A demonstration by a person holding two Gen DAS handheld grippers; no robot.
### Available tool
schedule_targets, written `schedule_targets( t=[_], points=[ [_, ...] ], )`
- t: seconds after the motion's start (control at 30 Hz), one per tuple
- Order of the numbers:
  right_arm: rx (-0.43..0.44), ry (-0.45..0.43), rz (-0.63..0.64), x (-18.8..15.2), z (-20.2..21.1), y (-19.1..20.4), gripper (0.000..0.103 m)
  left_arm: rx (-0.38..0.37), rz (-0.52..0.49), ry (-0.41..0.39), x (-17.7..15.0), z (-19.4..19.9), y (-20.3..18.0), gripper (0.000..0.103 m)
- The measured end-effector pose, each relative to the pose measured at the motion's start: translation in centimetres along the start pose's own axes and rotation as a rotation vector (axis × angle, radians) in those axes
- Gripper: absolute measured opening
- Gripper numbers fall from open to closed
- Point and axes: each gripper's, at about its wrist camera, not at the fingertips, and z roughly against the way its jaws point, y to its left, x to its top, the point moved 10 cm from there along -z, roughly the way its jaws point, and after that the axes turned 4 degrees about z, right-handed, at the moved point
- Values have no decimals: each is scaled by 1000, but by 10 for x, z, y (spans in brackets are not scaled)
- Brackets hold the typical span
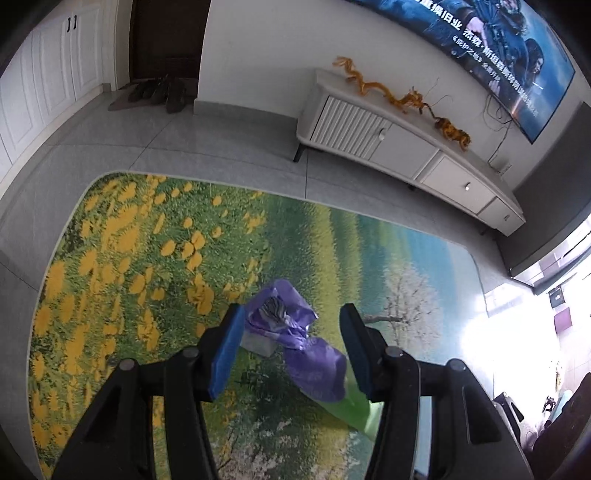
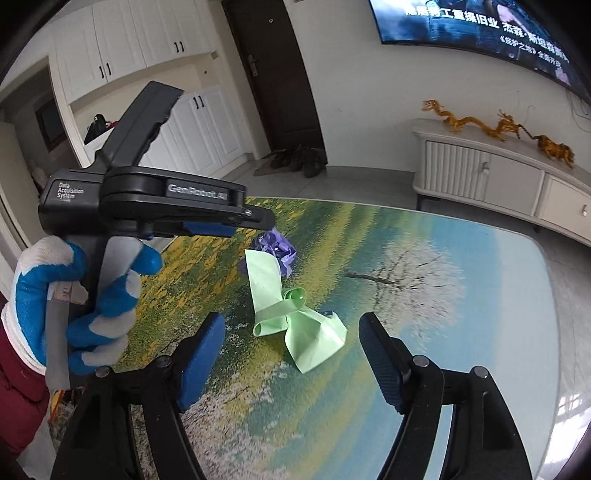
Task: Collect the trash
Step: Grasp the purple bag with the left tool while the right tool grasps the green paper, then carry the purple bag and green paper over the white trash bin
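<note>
Readable text: left gripper [image 2: 258, 221] body in the right wrist view reads "GenRobot.AI" on the side and "Data Acquisition System" on the rear block. TV [image 2: 480, 29] on the wall shows Chinese captions, partly legible, blurred at the rim.

Left gripper [image 1: 291, 347]: jaws spread apart, nothing between the pads touching them. It hangs above the purple bag [image 1: 295, 332], a crumpled purple plastic piece with a small grey striped scrap and a pale block tucked at its near-left side. In the right wrist view a blue-and-white gloved hand [image 2: 81, 302] holds its handle; its jaw gap cannot be read from that side-on angle.

Right gripper [image 2: 291, 354]: jaws wide apart, holding nothing, just short of the green bag [image 2: 306, 332], a light green plastic piece with a rolled knot in the middle and one long strip running up to touch the purple bag [image 2: 277, 251].

Both pieces lie on the rug [image 1: 147, 258], printed with yellow flowers, grass and a white tree, near its middle, well away from its rounded edges. Grey tile floor [image 1: 221, 147] rings the rug. White TV cabinet [image 2: 498, 177] stands along the wall, apart from the rug's far edge, with gold dragon figure [image 2: 472, 123] on top. Shoes [image 2: 295, 158] sit by the dark door [image 2: 273, 74].
</note>
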Motion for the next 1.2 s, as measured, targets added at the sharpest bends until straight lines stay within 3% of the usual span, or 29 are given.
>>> schedule_targets(
  t=[0.4,0.47,0.6,0.73,0.87,1.2],
  points=[
    [41,57,31,1,-60,1,73,18,58,13,-3,-39,18,50],
    [33,83,34,-4,-65,-1,58,22,58,8,-3,-40,18,47],
    [25,102,22,-8,-63,-2,47,29,71,-1,-3,-37,16,41],
    [28,116,-50,-18,-47,-5,38,21,111,-7,-13,-30,19,37],
    [15,108,-123,-31,-16,-9,37,-19,148,-26,-27,-13,17,36],
    [-82,-19,-270,-59,89,-17,36,-152,126,-148,-82,78,-25,35]
  ],
)
